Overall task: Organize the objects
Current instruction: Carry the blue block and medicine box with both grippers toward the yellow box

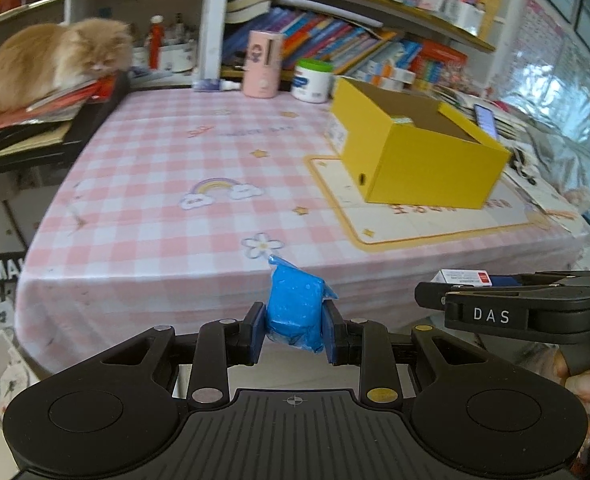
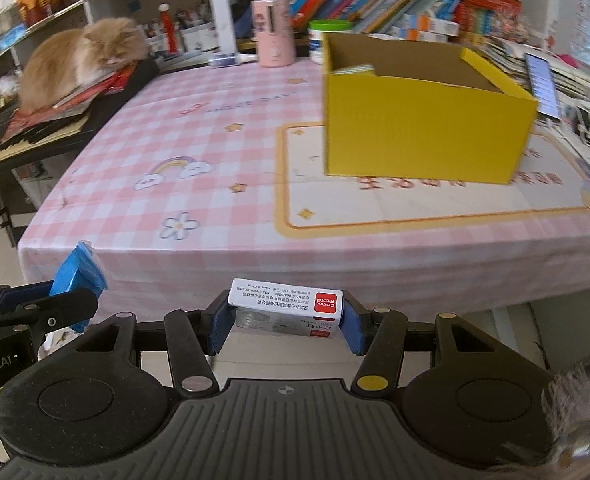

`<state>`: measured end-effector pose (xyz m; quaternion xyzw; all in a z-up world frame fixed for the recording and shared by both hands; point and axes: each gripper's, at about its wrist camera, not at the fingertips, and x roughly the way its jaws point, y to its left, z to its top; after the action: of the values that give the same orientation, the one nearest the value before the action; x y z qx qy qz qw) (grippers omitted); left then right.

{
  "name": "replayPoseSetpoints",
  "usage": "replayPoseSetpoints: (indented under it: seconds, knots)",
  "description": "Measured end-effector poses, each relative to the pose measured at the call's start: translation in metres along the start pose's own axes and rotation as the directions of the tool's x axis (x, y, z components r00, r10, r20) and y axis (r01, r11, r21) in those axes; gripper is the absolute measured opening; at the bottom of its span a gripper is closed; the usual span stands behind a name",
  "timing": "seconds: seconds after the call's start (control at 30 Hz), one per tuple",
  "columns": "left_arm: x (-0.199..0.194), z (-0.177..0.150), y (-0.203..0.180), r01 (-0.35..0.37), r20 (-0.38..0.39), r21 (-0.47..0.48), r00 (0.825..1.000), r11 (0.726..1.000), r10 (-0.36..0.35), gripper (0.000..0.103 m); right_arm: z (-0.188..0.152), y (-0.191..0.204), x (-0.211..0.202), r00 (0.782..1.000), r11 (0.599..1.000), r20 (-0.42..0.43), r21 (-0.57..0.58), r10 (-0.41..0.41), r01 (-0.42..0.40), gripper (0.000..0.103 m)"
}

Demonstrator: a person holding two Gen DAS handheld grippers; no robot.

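Both grippers clamp loads: left gripper (image 1: pixel 295 334) a crumpled blue packet (image 1: pixel 297 306), right gripper (image 2: pixel 286 324) a staple box (image 2: pixel 286 303); the soft packet may slip short of the yellow box (image 2: pixel 423 120)

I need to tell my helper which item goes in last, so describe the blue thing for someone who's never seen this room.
Find the yellow box on the pink checked tablecloth. Nearer than the table's front edge, the left tool grips a small blue plastic-wrapped packet. Unlike the white, red-labelled carton held beside it, it is crinkly and solid blue.
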<state>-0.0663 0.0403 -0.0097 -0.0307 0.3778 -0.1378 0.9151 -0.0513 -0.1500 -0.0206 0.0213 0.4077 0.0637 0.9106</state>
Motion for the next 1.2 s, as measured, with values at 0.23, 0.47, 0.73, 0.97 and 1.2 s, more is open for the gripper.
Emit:
replayPoseSetpoints:
  seconds: [0.23,0.47,0.73,0.97,1.2]
  knots:
    - [0.014,0.009,-0.023,0.065,-0.005,0.053,0.998,0.997,-0.065,0.027,-0.006,-0.025,-0.011,0.998,0.997,0.01,0.048,-0.065,0.064,0.052]
    - [0.035,0.023,-0.062,0.142,-0.023,0.141,0.99,0.98,-0.14,0.027,-0.011,-0.063,-0.021,0.99,0.98,0.018,0.142,-0.141,0.137,0.052]
    - [0.056,0.034,-0.108,0.206,-0.045,0.222,0.979,0.953,-0.201,0.027,-0.013,-0.114,-0.028,0.979,0.95,0.008,0.243,-0.205,0.197,0.052]
    - [0.066,0.052,-0.129,0.191,0.001,0.232,0.98,0.954,-0.197,0.027,-0.003,-0.138,-0.022,0.979,0.948,0.016,0.251,-0.205,0.195,0.052]
    - [0.067,0.089,-0.146,0.138,0.101,0.236,0.981,0.962,-0.166,0.027,0.037,-0.163,-0.021,0.98,0.961,0.1,0.234,-0.174,0.147,0.052]
